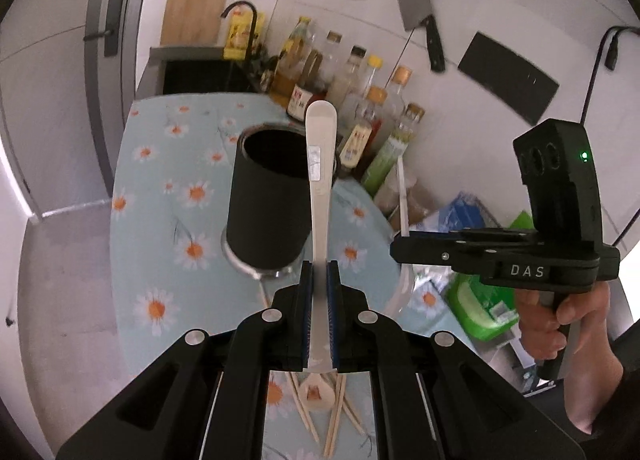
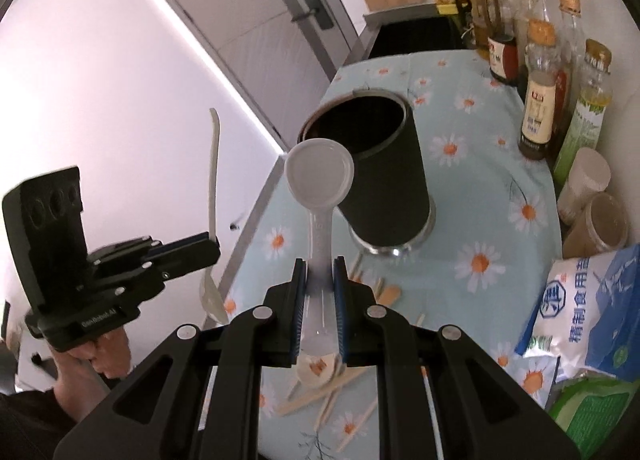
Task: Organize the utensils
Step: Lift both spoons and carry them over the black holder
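My left gripper (image 1: 320, 272) is shut on a cream spoon (image 1: 320, 163), gripped low on its handle, which points up and away. The right wrist view shows that gripper (image 2: 214, 244) at the left, off the table's edge, with the cream spoon's (image 2: 214, 163) bowl hanging below. My right gripper (image 2: 320, 272) is shut on a translucent plastic spoon (image 2: 320, 175), whose round bowl hovers at the rim of the black utensil holder (image 2: 384, 179). The holder (image 1: 264, 211) stands upright on the floral tablecloth. Chopsticks (image 2: 332, 384) and a patterned spoon (image 2: 316, 368) lie on the cloth beneath the grippers.
Sauce and oil bottles (image 2: 540, 99) line the wall side of the table, with jars (image 2: 596, 219), a salt bag (image 2: 592, 316) and a green pack (image 1: 476, 308) near them. A sink with a black tap (image 1: 240, 19) lies beyond. A cleaver (image 1: 420, 7) hangs on the wall.
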Tool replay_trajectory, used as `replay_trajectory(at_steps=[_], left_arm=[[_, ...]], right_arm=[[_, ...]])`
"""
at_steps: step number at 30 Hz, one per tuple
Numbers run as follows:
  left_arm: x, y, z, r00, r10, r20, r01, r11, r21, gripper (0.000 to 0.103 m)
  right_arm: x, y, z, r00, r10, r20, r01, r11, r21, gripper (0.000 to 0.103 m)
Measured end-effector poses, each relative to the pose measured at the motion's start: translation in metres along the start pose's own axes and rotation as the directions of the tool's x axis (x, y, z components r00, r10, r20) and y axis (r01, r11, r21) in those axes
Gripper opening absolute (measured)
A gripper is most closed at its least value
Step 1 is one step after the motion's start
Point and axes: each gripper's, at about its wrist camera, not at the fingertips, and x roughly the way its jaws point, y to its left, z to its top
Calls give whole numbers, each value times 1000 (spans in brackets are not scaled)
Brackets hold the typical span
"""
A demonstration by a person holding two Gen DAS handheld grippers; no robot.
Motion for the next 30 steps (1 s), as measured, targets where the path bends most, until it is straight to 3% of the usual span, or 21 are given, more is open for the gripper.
replay_trajectory(at_steps=[7, 14, 19, 30], left_arm=[[0, 3, 32, 996, -69, 64, 67, 997, 44, 6], [-4, 0, 73, 978, -128, 165, 111, 988, 108, 6], [5, 8, 94, 966, -177, 190, 160, 982, 101, 6], [16, 30, 118, 939, -164, 302, 144, 986, 88, 6]], right_arm=[[-7, -3, 36, 996, -3, 91, 1, 1000, 21, 15], [-14, -13, 71, 985, -6, 174, -2, 999, 46, 15], [-16, -16, 91, 978, -11, 210, 2, 999, 42, 15], [-16, -26, 123, 955, 5, 296, -33, 995, 90, 15]])
